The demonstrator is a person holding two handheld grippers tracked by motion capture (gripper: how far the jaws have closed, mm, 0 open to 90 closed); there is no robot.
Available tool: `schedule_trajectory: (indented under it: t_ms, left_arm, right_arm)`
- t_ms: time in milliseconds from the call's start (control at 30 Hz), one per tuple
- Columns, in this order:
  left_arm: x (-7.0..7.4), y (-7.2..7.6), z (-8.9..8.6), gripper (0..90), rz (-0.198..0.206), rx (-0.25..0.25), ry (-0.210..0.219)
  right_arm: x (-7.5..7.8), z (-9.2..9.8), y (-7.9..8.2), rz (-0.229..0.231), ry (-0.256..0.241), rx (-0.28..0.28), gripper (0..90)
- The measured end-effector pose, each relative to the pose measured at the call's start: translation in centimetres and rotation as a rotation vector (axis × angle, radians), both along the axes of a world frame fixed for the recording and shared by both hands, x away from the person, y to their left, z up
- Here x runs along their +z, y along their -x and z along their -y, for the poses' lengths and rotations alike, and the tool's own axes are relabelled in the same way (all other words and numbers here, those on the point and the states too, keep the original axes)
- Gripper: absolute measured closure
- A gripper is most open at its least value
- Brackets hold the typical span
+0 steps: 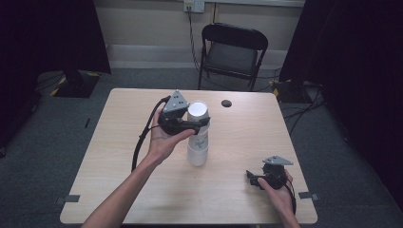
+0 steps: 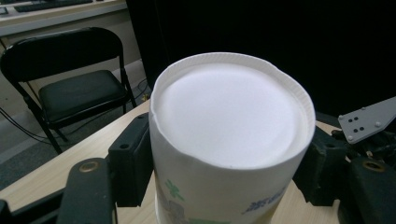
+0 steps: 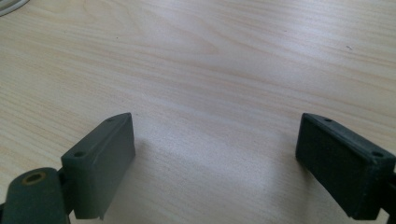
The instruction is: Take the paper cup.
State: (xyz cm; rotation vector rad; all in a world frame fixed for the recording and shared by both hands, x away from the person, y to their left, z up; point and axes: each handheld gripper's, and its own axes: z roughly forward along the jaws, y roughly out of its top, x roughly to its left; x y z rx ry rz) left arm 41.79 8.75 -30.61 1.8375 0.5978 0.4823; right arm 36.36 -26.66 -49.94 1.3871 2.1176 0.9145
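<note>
White paper cups with green and blue print (image 1: 197,137), stacked upside down into a tall column, standing upright near the table's middle; long axis vertical. Topmost cup's flat base (image 2: 229,112) facing up, clamped between the jaws of the left hand-held gripper (image 1: 192,124), one black pad pressed on each side of the upper wall. Grip high on the column, approach from the left side, level with the table. Lower cup sitting on the pale wood-grain table (image 1: 237,190); whether the upper cup is lifted free of it, cannot tell.

Right hand-held gripper (image 1: 259,179) resting low at the near right of the table, well apart from the stack, jaws spread wide with bare wood between them (image 3: 215,140). Left hand clearly the nearer one.

Likely next move: straight pull upward along the stack's axis to separate the top cup; bottom cup unheld, may ride up with it.

Small dark round disc (image 1: 226,103) on the far side of the table, apart from the stack. Black folding chair (image 1: 233,52) beyond the far edge. Nothing in the way above the cups.
</note>
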Motion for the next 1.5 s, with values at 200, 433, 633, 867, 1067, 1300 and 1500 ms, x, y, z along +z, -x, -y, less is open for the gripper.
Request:
schedule_trajectory:
  t_ms: [200, 433, 633, 867, 1067, 1300, 1500]
  left_arm:
    - [0.5, 0.5, -0.5, 32.1, 0.001, -0.024, 0.017]
    - [1.0, 1.8, -0.8, 32.0, 0.019, -0.035, 0.037]
    - [0.7, 2.4, -2.0, 32.3, -0.011, -0.062, 0.108]
    - [0.0, 3.5, -4.1, 32.3, -0.038, -0.064, 0.145]
    - [-0.5, 3.9, -5.6, 32.2, -0.058, -0.038, 0.170]
    - [-2.5, 4.4, -7.6, 32.1, -0.124, -0.020, 0.238]
    - [-4.1, 4.7, -8.7, 32.1, -0.170, -0.013, 0.244]
  right_arm:
    - [0.0, 0.0, 0.0, 0.000, 0.000, 0.000, 11.3]
    - [0.0, 0.0, 0.0, 0.000, 0.000, 0.000, 11.4]
    - [0.0, 0.0, 0.0, 0.000, 0.000, 0.000, 11.4]
    - [0.0, 0.0, 0.0, 0.000, 0.000, 0.000, 11.5]
    - [0.0, 0.0, 0.0, 0.001, 0.002, 0.001, 11.6]
    - [0.3, -0.4, 0.3, -0.001, 0.004, 0.021, 14.6]
    - [1.6, -1.1, 1.1, 0.060, -0.039, 0.067, 22.6]
